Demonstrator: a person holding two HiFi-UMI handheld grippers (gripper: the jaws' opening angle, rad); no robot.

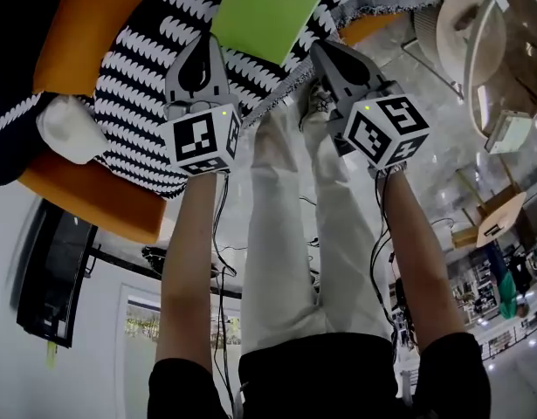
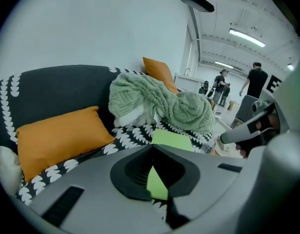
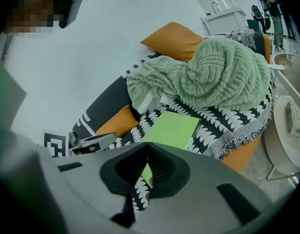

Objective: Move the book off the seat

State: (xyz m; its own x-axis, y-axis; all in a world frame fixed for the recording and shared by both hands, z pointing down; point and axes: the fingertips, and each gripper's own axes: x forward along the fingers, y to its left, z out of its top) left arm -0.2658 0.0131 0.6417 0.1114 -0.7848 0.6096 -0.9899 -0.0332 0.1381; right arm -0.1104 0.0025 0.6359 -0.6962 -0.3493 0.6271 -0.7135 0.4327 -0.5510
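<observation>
A bright green book (image 1: 268, 7) lies flat on the seat of a sofa, on a black-and-white patterned throw (image 1: 137, 94). In the left gripper view the book (image 2: 171, 139) shows just past the jaw tips, and in the right gripper view the book (image 3: 171, 129) lies straight ahead. My left gripper (image 1: 201, 42) hangs over the throw, just short of the book's near left corner, jaws shut and empty. My right gripper (image 1: 327, 52) hovers at the book's near right corner, also shut and holding nothing. Neither gripper touches the book.
A heaped pale-green knitted blanket (image 3: 213, 77) sits behind the book. Orange cushions (image 2: 57, 135) (image 3: 174, 40) lean on the sofa back. A white soft object (image 1: 67, 129) lies at the seat's left. A white round stand (image 3: 289, 130) is right of the sofa. People (image 2: 254, 82) stand far off.
</observation>
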